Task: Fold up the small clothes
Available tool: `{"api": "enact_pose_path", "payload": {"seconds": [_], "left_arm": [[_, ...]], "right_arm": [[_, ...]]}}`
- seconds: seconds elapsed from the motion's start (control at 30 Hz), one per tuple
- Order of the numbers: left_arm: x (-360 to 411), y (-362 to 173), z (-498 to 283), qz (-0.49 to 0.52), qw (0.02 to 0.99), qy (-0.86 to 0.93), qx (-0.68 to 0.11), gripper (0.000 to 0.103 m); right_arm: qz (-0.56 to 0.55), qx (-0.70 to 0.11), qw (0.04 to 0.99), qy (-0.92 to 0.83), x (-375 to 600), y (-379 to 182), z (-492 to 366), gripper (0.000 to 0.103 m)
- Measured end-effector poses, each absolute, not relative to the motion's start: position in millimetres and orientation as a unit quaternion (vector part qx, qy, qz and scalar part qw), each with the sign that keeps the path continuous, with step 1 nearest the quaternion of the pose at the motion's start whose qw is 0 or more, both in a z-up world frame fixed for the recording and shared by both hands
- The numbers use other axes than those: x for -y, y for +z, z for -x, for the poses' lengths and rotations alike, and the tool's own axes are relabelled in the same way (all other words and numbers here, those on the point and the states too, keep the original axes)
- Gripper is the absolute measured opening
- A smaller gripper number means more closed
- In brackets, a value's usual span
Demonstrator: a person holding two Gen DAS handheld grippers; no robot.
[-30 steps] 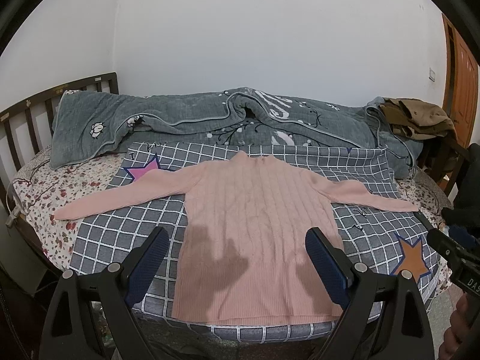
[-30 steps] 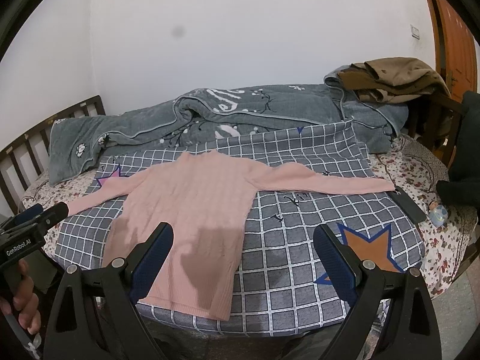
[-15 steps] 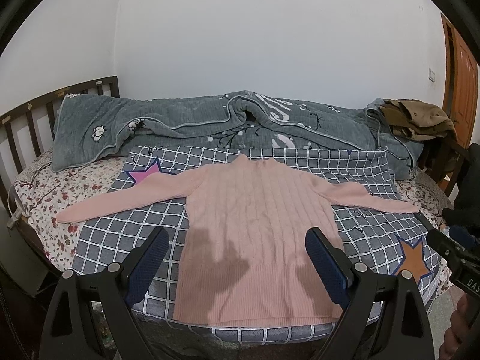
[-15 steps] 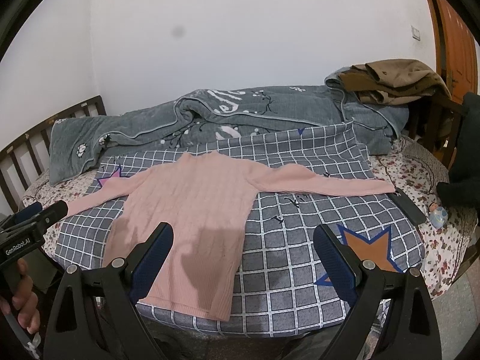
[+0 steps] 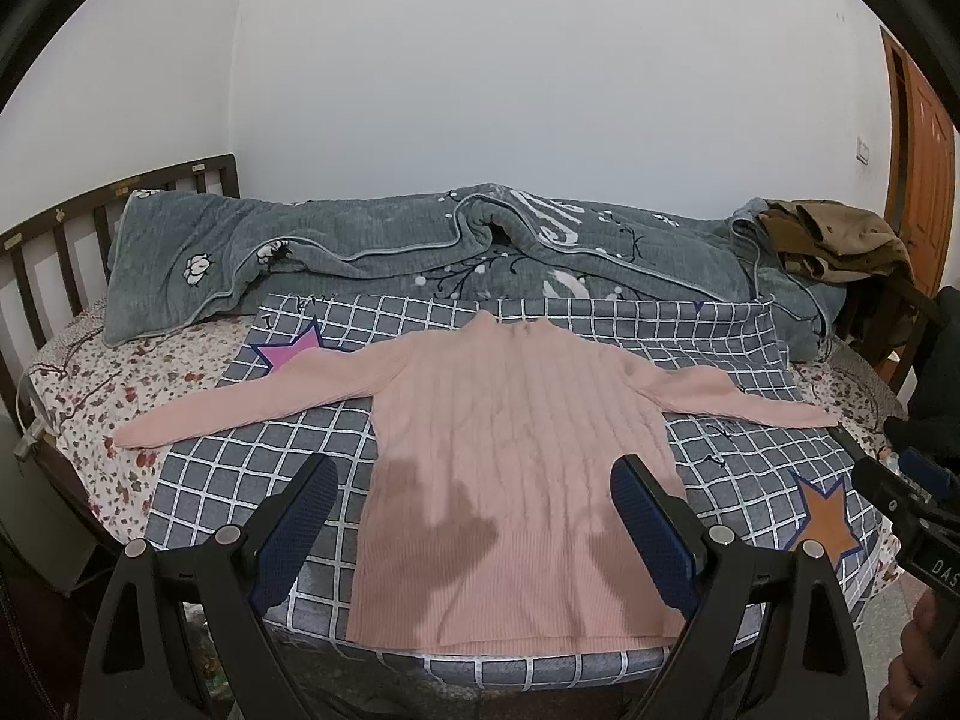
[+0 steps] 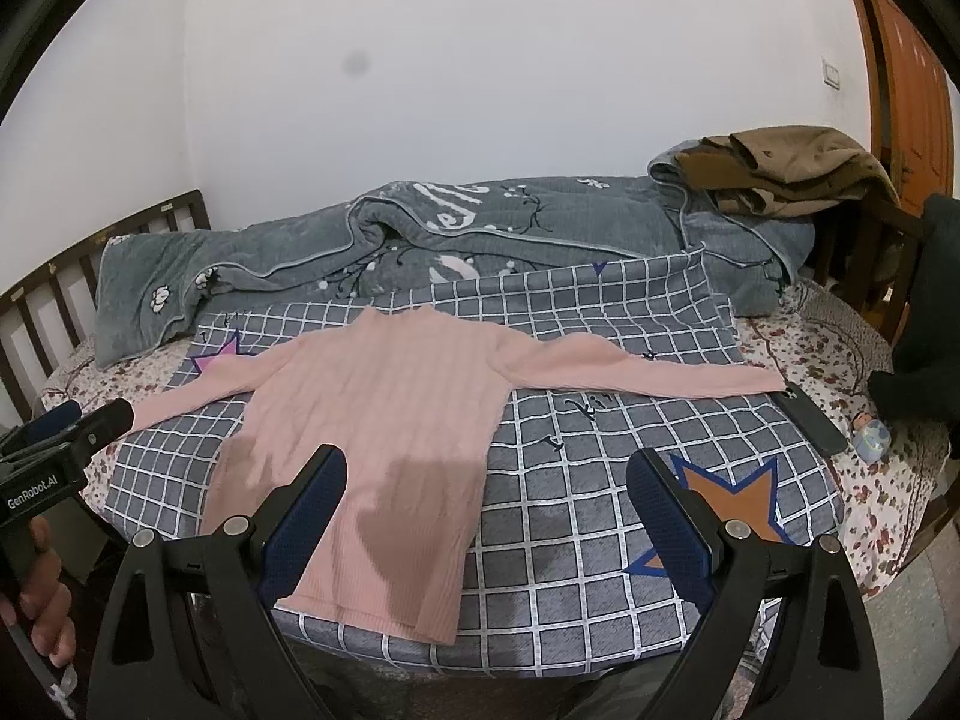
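A small pink ribbed sweater (image 5: 516, 456) lies flat on a grey checked cloth (image 5: 240, 462), both sleeves spread out sideways, hem toward me. It also shows in the right wrist view (image 6: 384, 426). My left gripper (image 5: 474, 480) is open and empty, hovering above the sweater's lower half. My right gripper (image 6: 486, 480) is open and empty, above the sweater's right hem edge and the checked cloth (image 6: 600, 480). Neither touches the sweater.
A rolled grey quilt (image 5: 420, 252) lies along the back of the bed. Brown clothes (image 6: 792, 168) are piled at the back right. A dark phone (image 6: 810, 420) and a small bottle (image 6: 873, 435) lie at the right edge. A wooden headboard (image 5: 54, 240) stands left.
Both grippers have pulled back and risen slightly, so the sweater sits a little lower and farther in both views. Both stay open. The sweater has not moved.
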State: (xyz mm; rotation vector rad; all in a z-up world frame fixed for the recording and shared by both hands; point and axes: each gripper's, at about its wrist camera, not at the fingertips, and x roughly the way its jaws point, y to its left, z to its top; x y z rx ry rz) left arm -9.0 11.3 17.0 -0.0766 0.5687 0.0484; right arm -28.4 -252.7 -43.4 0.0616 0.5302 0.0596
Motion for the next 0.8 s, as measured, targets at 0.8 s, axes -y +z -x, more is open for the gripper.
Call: {"api": "enact_pose_path", "payload": {"seconds": [0.8], "left_arm": [[-113.8,-57.1,-58.5,0.140,0.932,0.024,-0.335,0.084]], "right_arm": [[-0.016,-0.299,0.952,0.068,221.4,-73.2,-35.6,0.093]]}}
